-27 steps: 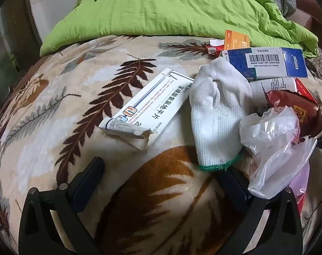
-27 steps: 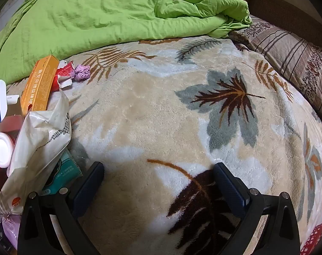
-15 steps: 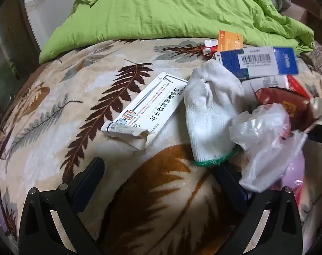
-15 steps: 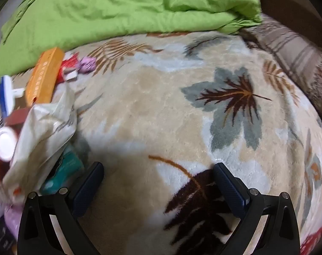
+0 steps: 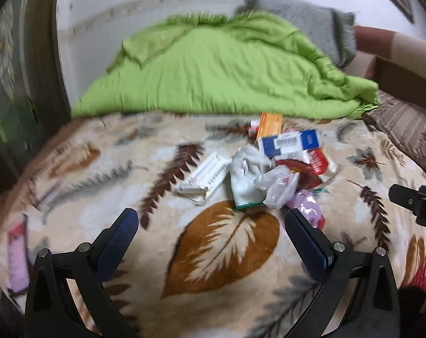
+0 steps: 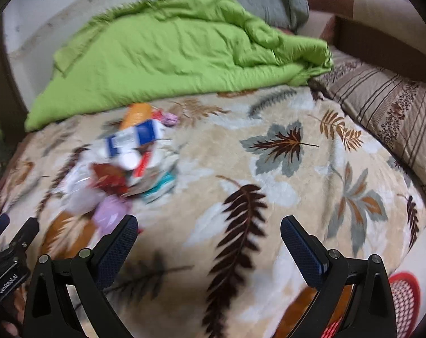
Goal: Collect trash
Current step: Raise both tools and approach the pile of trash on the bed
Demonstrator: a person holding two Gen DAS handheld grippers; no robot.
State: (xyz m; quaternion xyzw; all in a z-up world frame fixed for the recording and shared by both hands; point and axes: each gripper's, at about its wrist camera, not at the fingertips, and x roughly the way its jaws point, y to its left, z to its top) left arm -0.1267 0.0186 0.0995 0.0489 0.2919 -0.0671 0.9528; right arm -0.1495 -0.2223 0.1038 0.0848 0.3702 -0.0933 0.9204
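Note:
A pile of trash lies on the leaf-patterned blanket [image 5: 221, 242]: a white medicine box [image 5: 204, 176], a white glove [image 5: 245, 177], a blue and white box [image 5: 290, 142], an orange box [image 5: 269, 124], a clear plastic bag [image 5: 277, 188], red wrappers [image 5: 311, 166] and a pink bag [image 5: 307, 208]. My left gripper [image 5: 211, 222] is open and empty, short of the pile. My right gripper [image 6: 206, 228] is open and empty; the pile [image 6: 128, 163] lies ahead to its left, blurred. The left gripper's body [image 6: 7, 262] shows at the right wrist view's left edge.
A crumpled green quilt [image 5: 213, 76] covers the far half of the bed, with a grey pillow [image 5: 320, 28] behind it. A striped brown pillow [image 6: 387, 112] lies at the right. A red mesh object [image 6: 404, 295] sits at the bed's near right edge.
Both grippers have pulled back and risen away from the pile, so the trash looks smaller and farther. Both stay open and empty. The views are blurred by motion.

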